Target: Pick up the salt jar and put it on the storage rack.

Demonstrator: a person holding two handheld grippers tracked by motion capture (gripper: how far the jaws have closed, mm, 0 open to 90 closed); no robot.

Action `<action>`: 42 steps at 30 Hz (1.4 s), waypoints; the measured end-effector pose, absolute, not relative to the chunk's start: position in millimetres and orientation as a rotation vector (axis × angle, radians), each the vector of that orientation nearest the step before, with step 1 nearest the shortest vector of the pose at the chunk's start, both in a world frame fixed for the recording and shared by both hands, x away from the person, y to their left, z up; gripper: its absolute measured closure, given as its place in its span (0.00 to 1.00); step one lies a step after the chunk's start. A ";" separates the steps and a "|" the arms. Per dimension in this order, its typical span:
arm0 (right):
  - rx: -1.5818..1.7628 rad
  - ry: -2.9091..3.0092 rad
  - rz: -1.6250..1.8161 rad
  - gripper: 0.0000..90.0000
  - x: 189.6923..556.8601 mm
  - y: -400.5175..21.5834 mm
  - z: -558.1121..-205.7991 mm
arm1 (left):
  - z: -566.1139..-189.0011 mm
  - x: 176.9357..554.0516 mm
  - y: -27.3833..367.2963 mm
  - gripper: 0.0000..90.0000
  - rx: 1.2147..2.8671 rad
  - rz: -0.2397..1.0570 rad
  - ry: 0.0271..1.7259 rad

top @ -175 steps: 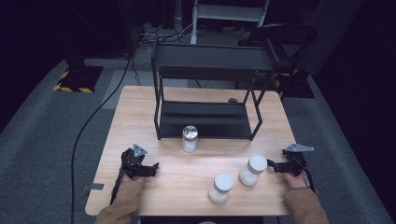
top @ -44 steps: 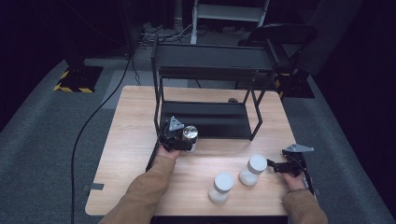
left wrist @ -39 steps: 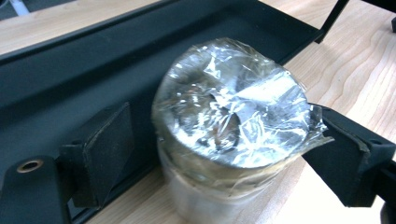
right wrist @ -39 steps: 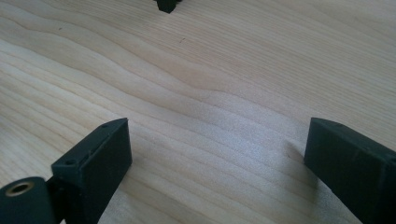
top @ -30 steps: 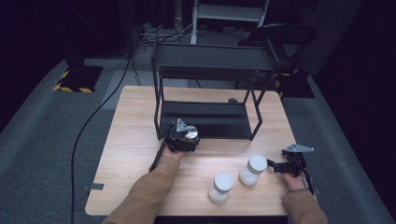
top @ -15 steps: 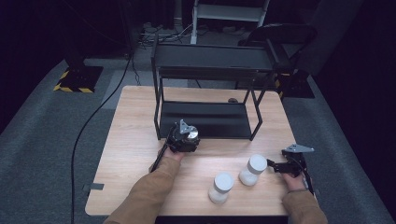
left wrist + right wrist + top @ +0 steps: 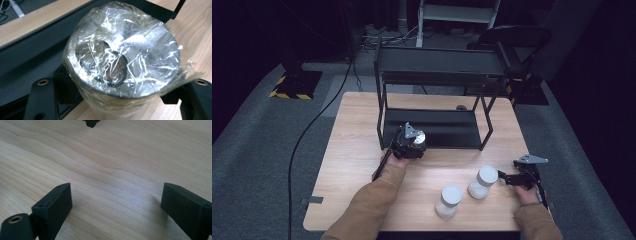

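The left gripper [image 7: 410,145] is clamped on a jar wrapped in clear crinkled film [image 7: 416,138], one black jaw pressed against each side of it. In the left gripper view the jar [image 7: 122,60] is seen from above, its shiny film-covered top wide across the frame, with the jaws hugging it low on both sides. In the high view this gripper holds the jar at the front edge of the black metal rack [image 7: 432,82], over the near left corner of the rack's lower shelf; whether the jar rests on anything cannot be told. The person's left forearm, in a tan sleeve [image 7: 372,200], reaches up from the bottom edge to it. The rack stands at the back of the light wooden table [image 7: 352,150]. Well apart, at the table's right edge, the right gripper [image 7: 507,179] lies low with its jaws spread wide and nothing between them, bare wood showing in the gap. Just beside it stands a white jar [image 7: 482,182], and a second white jar [image 7: 448,201] stands nearer the front edge.
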State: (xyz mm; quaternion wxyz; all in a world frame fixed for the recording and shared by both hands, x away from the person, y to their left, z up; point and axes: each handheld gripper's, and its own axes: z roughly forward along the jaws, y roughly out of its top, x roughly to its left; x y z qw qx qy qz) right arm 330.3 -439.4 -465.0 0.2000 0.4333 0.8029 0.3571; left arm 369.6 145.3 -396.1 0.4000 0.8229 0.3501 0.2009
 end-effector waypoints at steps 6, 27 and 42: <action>1.210 2.245 0.999 0.11 330.2 -439.5 -465.1 | -384.6 374.0 146.3 0.33 2.082 0.504 0.883; 1.211 2.243 1.000 0.11 329.8 -439.3 -465.2 | -378.5 403.2 161.7 0.33 2.043 0.517 0.943; 1.212 2.243 0.999 0.11 329.7 -439.3 -465.2 | -396.8 420.2 158.0 0.33 2.066 0.562 1.000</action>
